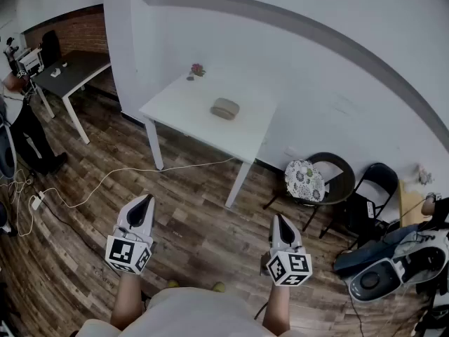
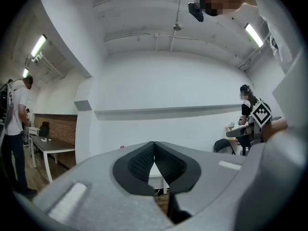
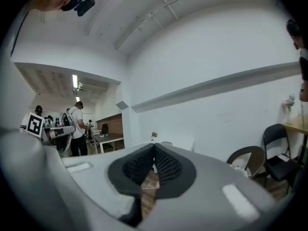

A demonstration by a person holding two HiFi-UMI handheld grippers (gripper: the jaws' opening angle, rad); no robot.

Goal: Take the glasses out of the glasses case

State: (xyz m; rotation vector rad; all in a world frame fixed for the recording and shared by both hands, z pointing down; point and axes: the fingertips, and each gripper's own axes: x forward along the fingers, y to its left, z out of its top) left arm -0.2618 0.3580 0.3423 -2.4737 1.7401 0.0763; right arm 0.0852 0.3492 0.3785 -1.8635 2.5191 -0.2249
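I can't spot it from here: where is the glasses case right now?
In the head view, the oval grey-beige glasses case lies near the middle of the white table, right of the small pink flower.

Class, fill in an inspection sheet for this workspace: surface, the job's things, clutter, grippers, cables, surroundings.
Surface: white table, mostly bare.
Job's things: glasses case looks closed, on the table; glasses not seen.
Clutter: small flower pot at the table's far corner.
Grippers: left gripper and right gripper shut, empty, short of the table.
Cables: white cable across the wood floor.
Surroundings: dark desk, round chair, folding chair, person at left.
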